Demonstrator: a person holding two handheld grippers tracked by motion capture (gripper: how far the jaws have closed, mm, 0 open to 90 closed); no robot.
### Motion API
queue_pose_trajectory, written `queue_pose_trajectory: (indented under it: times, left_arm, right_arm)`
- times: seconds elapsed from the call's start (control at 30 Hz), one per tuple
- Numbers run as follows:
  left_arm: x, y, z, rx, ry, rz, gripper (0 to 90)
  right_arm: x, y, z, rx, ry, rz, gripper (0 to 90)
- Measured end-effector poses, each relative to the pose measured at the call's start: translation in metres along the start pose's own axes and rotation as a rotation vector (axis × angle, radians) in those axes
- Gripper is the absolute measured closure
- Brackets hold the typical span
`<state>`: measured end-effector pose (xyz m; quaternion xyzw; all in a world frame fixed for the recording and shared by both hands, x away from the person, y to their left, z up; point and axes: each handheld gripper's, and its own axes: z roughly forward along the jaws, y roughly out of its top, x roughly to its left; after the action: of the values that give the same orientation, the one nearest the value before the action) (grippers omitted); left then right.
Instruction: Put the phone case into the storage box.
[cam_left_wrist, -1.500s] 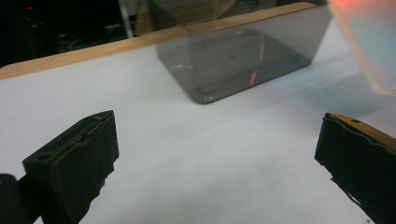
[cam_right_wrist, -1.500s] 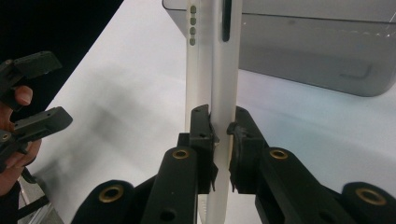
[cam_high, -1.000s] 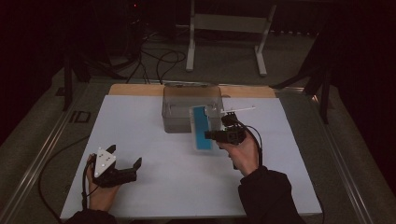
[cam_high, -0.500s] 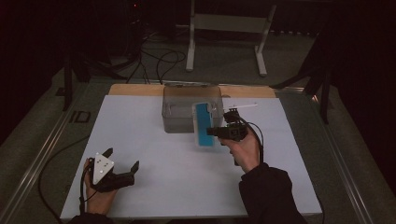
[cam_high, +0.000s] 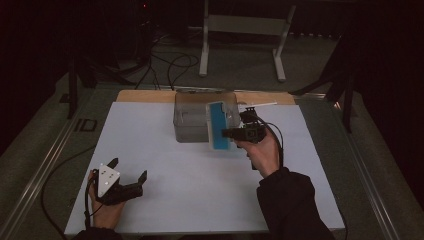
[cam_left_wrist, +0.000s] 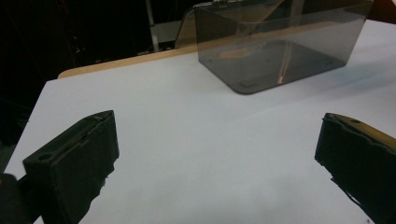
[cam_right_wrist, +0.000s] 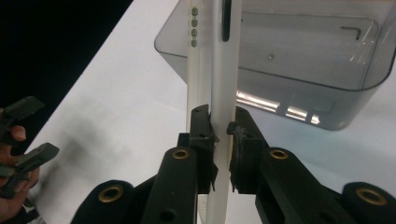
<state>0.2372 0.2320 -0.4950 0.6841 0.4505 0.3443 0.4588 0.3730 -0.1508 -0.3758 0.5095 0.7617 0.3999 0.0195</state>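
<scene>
High view puts the left gripper (cam_high: 122, 181) nearest, low on the white desk (cam_high: 200, 200) at the person's left, resting in the hand with its jaws spread wide and nothing between them; the left gripper view confirms the gap, with bare desk between the two black jaws. Farther up and to the right, the right gripper (cam_high: 239, 133) is held above the desk, its jaws closed on a flat blue-faced case (cam_high: 218, 125). In the right gripper view the jaws pinch the case's pale edge near one end, and the rest of it runs on away from the camera toward the box.

The case looks like a thin, rigid plastic slab, light enough for a one-ended pinch, though I judge such smooth faces may let it swivel or slip in the jaws if it is swung quickly. A hold nearer its middle would steady it better; the present grip leaves most of its length overhanging.

Its long axis runs roughly away from the person, tilted slightly, with the blue face turned to the person's left and the thin edge toward the right gripper. The far end stands over the front right part of the smoky clear box (cam_high: 192, 120), which sits open-topped at the middle of the desk's far edge. Whether the case touches the box wall cannot be told.
</scene>
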Motion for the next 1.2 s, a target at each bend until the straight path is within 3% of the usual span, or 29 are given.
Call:
queue_pose_trajectory:
  times: [0.43, 1.2]
  left_arm:
    - [-0.003, -0.002, 0.003, 0.010, -0.006, -0.002, 0.5]
    - [-0.006, -0.002, 0.003, 0.008, -0.006, 0.006, 0.5]
  right_arm:
    - [0.000, 0.017, 0.001, 0.005, 0.000, 0.011, 82.3]
    - [-0.005, 0.050, 0.004, 0.008, -0.079, 0.007, 82.3]
